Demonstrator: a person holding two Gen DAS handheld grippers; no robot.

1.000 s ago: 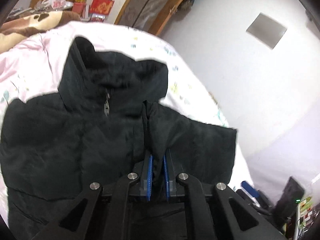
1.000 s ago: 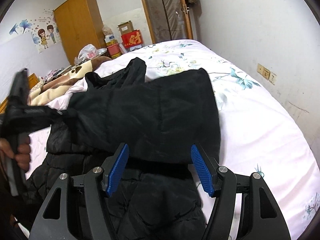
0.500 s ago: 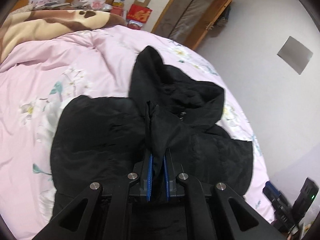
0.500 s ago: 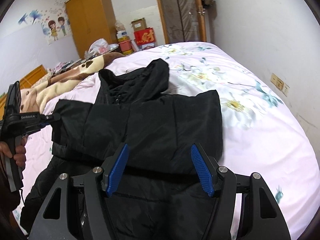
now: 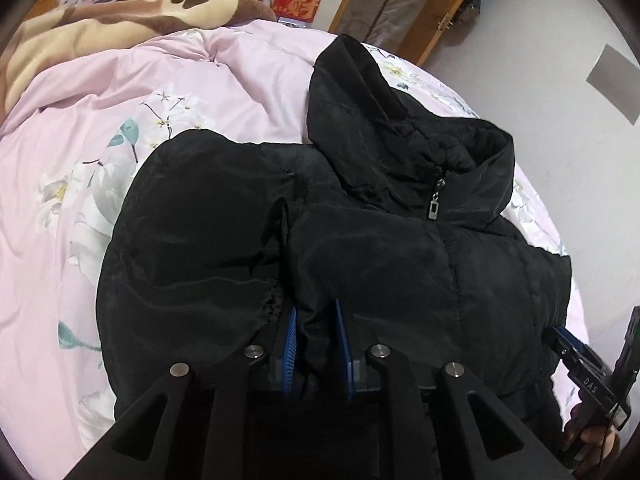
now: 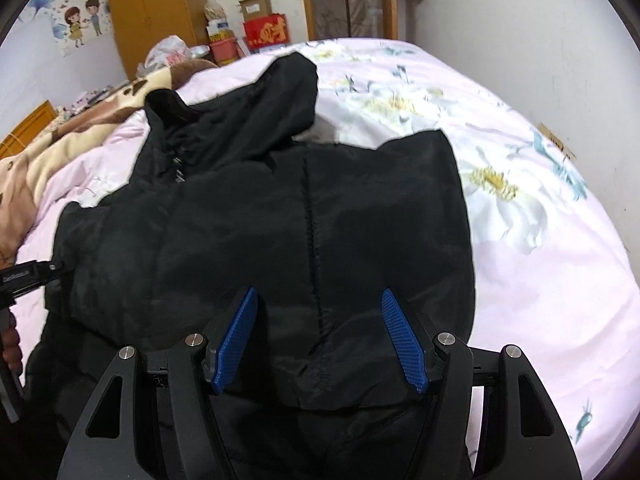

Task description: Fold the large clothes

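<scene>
Left gripper (image 5: pixel 314 344): jaws opening, narrow gap, fold of black sleeve fabric between blue pads (whether pads press it, cannot tell). Right gripper (image 6: pixel 320 340): jaws wide, nothing gripped, hovering over folded sleeve. Black puffer jacket (image 6: pixel 248 220) flat on pink floral duvet (image 6: pixel 540 240), hood (image 5: pixel 352 92) toward 12 o'clock. Brown-cream blanket (image 5: pixel 100 28) at 10 o'clock, red box (image 5: pixel 296 2) at 12.

Jacket (image 5: pixel 360 264) plain black w/ silver zip pull (image 5: pixel 434 209). Bedspread (image 6: pixel 540 240) pale pink, white and yellow flowers, teal leaves. Blanket (image 5: pixel 100 28) tan w/ brown patches. Wardrobe (image 6: pixel 156 12) orange-brown. Box (image 6: pixel 266 30) red w/ gold print. Hand-held gripper pads (image 6: pixel 402 340) blue, frames black.
</scene>
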